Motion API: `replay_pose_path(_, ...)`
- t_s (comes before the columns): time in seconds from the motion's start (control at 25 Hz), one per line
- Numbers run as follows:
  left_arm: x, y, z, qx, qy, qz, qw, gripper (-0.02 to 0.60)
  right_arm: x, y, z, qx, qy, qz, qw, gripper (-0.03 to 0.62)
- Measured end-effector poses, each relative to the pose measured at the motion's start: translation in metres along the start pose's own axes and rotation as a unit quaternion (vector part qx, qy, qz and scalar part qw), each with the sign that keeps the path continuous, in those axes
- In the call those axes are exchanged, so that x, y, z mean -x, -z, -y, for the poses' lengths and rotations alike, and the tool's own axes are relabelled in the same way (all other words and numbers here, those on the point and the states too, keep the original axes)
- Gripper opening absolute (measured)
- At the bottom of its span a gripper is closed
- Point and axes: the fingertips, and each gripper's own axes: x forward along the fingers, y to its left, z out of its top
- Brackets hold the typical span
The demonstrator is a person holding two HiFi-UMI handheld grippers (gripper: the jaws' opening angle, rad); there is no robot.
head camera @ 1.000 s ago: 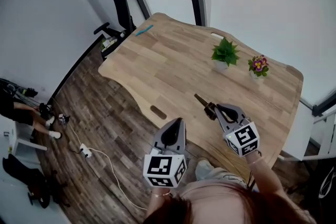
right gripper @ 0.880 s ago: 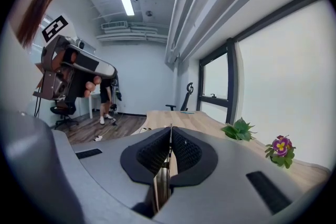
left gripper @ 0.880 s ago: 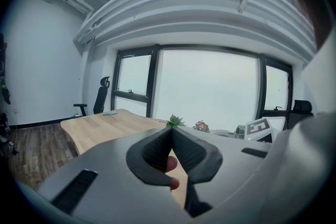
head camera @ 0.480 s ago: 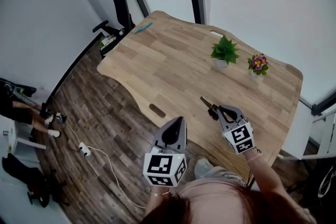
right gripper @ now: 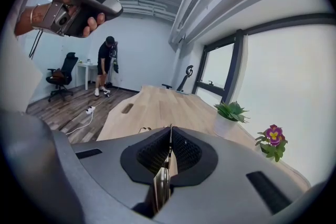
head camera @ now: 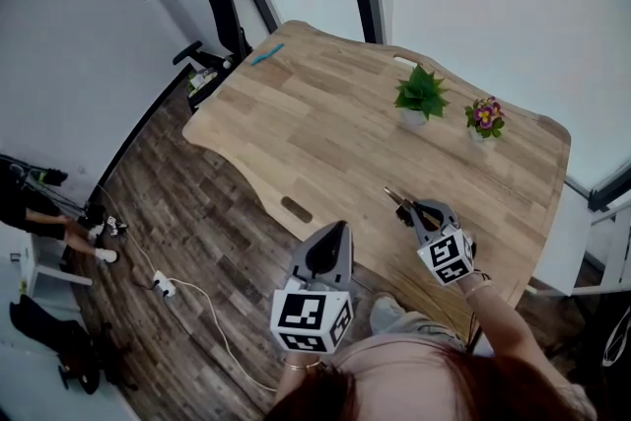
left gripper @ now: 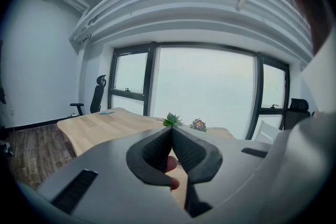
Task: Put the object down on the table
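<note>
My right gripper (head camera: 408, 209) hangs over the front right part of the wooden table (head camera: 325, 123), shut on a thin, flat brown-and-metal object (head camera: 394, 197) that sticks out past the jaws toward the far left. In the right gripper view the object (right gripper: 164, 178) shows edge-on, clamped between the pads of the right gripper (right gripper: 170, 129). My left gripper (head camera: 333, 230) is held off the table's front edge, above the floor. Its jaws meet in the left gripper view (left gripper: 171, 131) with nothing between them; a fingertip shows behind them.
A green plant in a white pot (head camera: 422, 99) and a small purple flower pot (head camera: 485, 121) stand at the table's far right. A blue pen (head camera: 268, 54) lies at the far left corner. An office chair (head camera: 222, 0), a power strip (head camera: 158, 284) and a person (right gripper: 106, 65) are on the floor to the left.
My right gripper has sunk toward the table and drifted slightly right, still clamped on the thin object. The left gripper has hardly moved.
</note>
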Motion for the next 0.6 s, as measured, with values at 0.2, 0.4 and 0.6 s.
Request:
replay_pose_path(0.2, -0.001, 0.003, -0.002, 0.000, -0.003, -0.004, 1.0000, 0.002, -0.009, 0.016, -0.002, 0.024, 0.000, -0.018, 1.000, 0.006)
replay_pose_path(0.4, 0.000, 0.004, -0.003, 0.001, -0.005, -0.008, 1.0000, 0.002, -0.016, 0.025, -0.003, 0.047, 0.001, -0.030, 0.998, 0.006)
replay_pose_path(0.6, 0.001, 0.006, -0.003, 0.003, -0.008, -0.012, 0.9999, 0.002, -0.022, 0.036, -0.002, 0.061, 0.004, -0.040, 0.997, 0.006)
